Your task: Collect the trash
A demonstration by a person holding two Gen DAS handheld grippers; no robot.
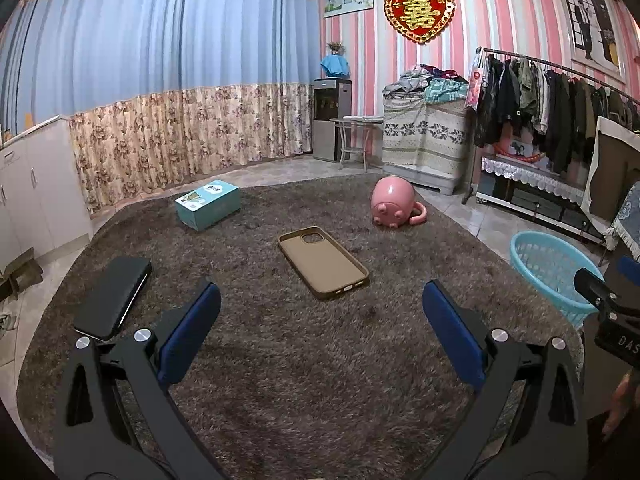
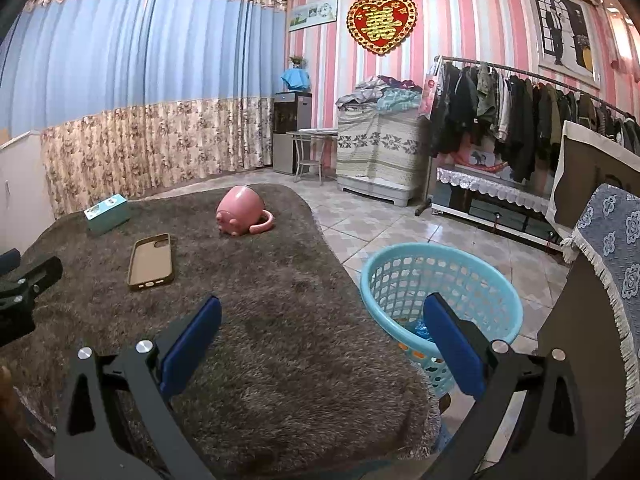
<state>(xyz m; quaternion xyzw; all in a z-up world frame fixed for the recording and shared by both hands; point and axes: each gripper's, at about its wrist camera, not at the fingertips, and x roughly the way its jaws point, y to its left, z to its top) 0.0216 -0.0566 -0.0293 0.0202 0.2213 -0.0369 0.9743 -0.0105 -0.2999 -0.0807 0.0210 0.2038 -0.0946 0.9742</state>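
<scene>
We hold both grippers low over the shaggy brown rug (image 1: 304,360), jaws wide apart and clamped on nothing. Our left gripper (image 1: 320,332) faces the phone case (image 1: 323,263), which lies flat mid-rug, likely the next pick. A teal box (image 1: 208,203) sits toward the far left edge, a pink pig mug (image 1: 394,201) on its side toward the far right. Our right gripper (image 2: 322,338) hovers by the rug's right edge, beside the blue basket (image 2: 404,264) on the tiles; something blue and crumpled lies at its bottom.
</scene>
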